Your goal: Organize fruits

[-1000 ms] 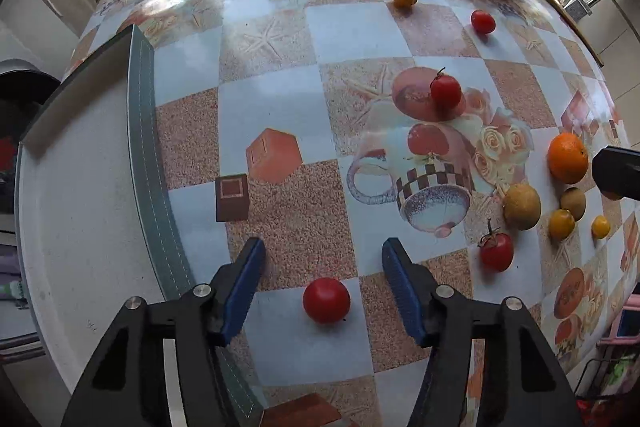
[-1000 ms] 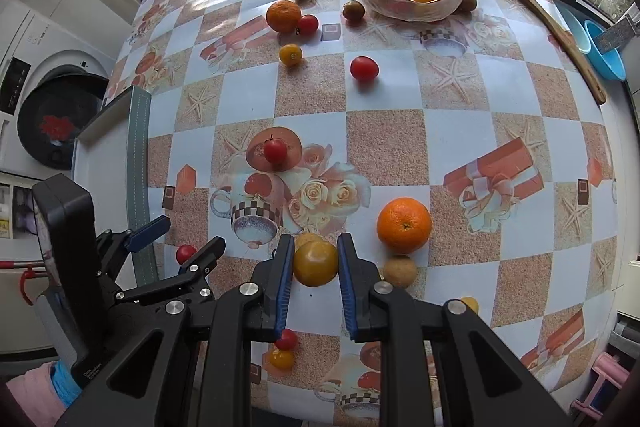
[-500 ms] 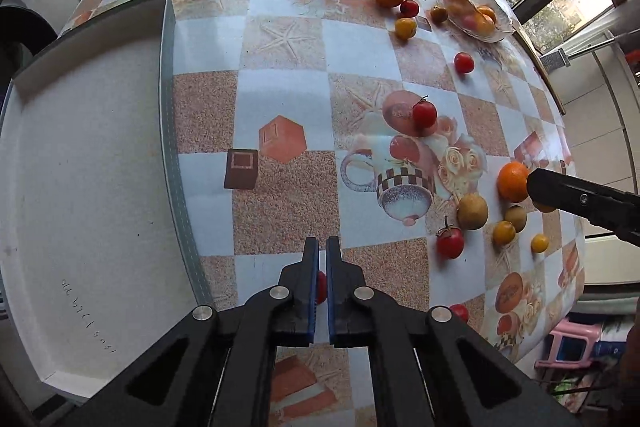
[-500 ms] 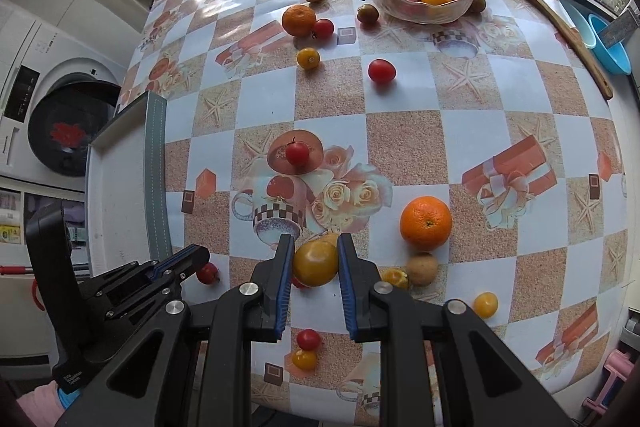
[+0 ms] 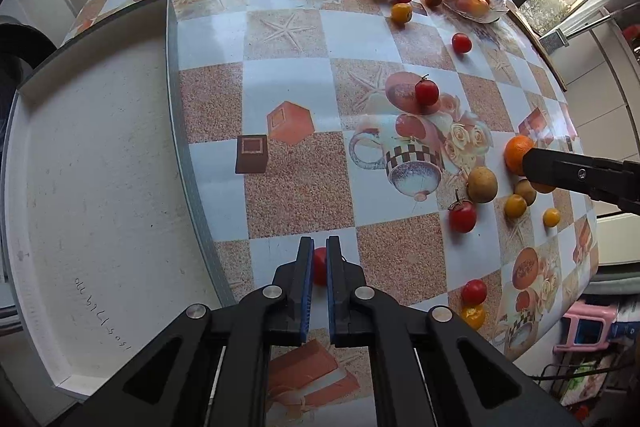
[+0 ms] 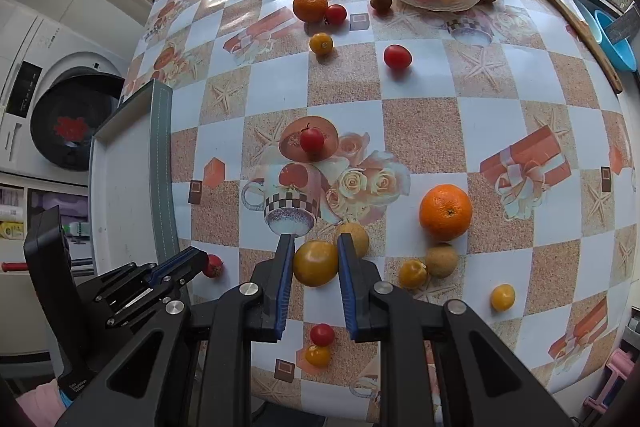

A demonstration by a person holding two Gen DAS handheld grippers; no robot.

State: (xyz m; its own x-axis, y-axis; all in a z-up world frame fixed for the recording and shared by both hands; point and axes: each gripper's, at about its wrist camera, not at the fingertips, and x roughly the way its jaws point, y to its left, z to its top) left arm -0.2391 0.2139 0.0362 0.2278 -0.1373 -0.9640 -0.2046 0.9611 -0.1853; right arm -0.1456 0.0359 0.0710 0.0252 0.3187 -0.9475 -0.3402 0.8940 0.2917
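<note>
My left gripper (image 5: 319, 251) is shut on a small red tomato (image 5: 319, 266), held above the tablecloth near the white tray (image 5: 92, 187). The right wrist view shows the same gripper (image 6: 202, 259) with the tomato (image 6: 213, 265) at its tip. My right gripper (image 6: 312, 241) is shut on a yellow tomato (image 6: 315, 263) and holds it above the table. Loose fruits lie on the table: an orange (image 6: 445, 212), red tomatoes (image 6: 312, 139) (image 6: 397, 56), small yellow fruits (image 6: 413, 273). A glass bowl (image 6: 432, 1) at the far end holds oranges and small fruits.
The white tray's grey rim (image 5: 176, 115) runs along the table's left side. A washing machine (image 6: 60, 115) stands left of the table. A blue basin (image 6: 616, 43) sits beyond the right edge. Two small tomatoes (image 6: 321, 343) lie near the front edge.
My left gripper closed on the red tomato and lifted it from the table. My right gripper, still holding the yellow tomato, rose and moved a little forward.
</note>
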